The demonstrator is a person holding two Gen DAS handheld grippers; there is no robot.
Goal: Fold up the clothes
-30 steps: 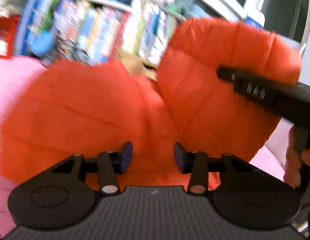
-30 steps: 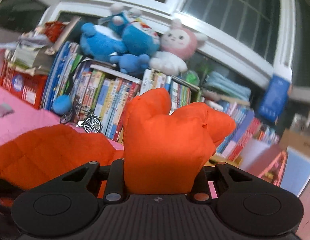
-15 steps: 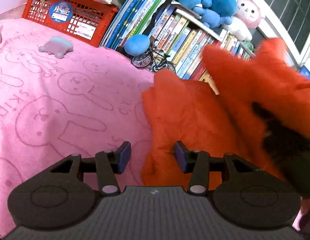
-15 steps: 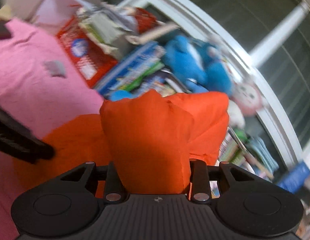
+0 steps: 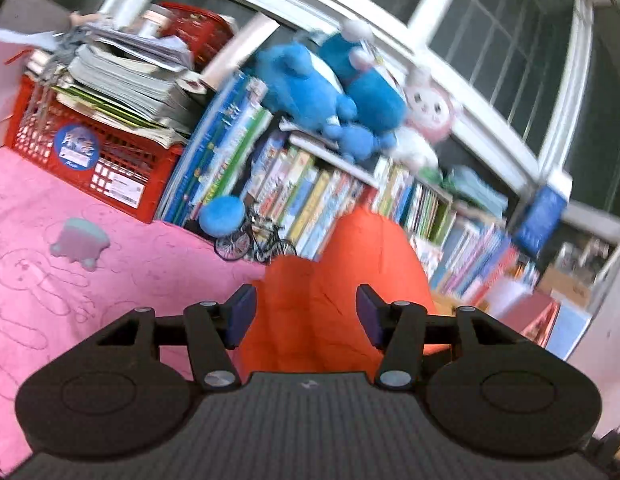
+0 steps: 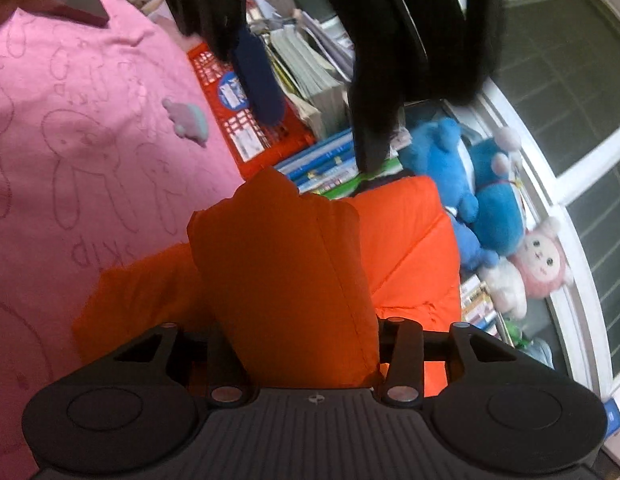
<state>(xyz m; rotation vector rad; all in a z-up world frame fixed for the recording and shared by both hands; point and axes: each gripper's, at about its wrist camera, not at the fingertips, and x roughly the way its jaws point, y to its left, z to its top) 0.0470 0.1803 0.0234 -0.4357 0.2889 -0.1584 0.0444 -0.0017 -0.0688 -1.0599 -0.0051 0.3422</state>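
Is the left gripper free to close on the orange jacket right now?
Probably yes: the left gripper is open with the orange jacket between or just beyond its fingers, nothing blocking. The right gripper already holds another fold.

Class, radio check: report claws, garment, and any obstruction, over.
Left claw open, orange jacket between its fingers, ungripped. Right claw shut on the jacket, a fold bunched. Small toy on the pink blanket, apart.

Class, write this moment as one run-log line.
left gripper: open, empty | right gripper: shut on orange garment | pink cloth: beneath | fold unfinished

Bright indoors, fisheye bend — motion-blurred edges
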